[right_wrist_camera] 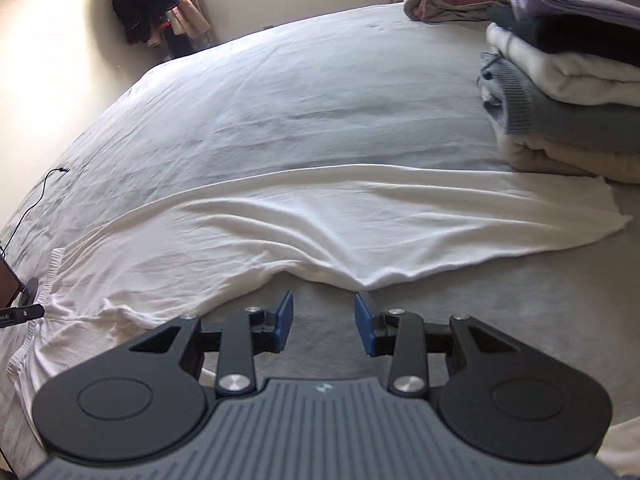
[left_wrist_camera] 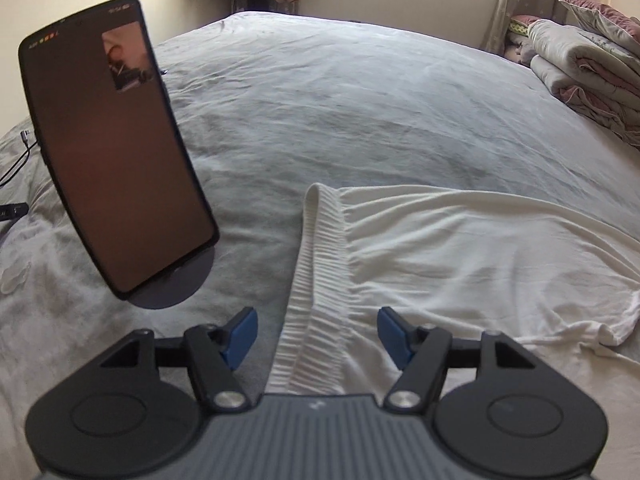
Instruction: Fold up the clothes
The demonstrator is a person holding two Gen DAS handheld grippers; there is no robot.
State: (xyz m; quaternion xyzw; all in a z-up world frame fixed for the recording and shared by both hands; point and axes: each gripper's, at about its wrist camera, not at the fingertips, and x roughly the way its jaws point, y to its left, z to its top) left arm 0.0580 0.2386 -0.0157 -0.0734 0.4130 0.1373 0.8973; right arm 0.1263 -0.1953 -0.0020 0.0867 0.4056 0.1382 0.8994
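Observation:
White trousers (left_wrist_camera: 460, 248) lie spread flat on the bed, their ribbed elastic waistband (left_wrist_camera: 316, 280) running toward my left gripper (left_wrist_camera: 318, 330). That gripper is open, its blue pads either side of the waistband and above it, not pressing on it. In the right wrist view the same trousers (right_wrist_camera: 320, 224) stretch across the bed, waistband (right_wrist_camera: 54, 268) at the far left and leg hems at the right. My right gripper (right_wrist_camera: 323, 322) is open over bare sheet just in front of the cloth's near edge, with nothing between its pads.
A phone on a round stand (left_wrist_camera: 108, 152) stands on the bed left of the waistband, with cables beyond it. A stack of folded clothes (right_wrist_camera: 568, 92) sits at the right. A folded quilt (left_wrist_camera: 592, 72) lies at the far corner. A grey sheet (left_wrist_camera: 320, 120) covers the bed.

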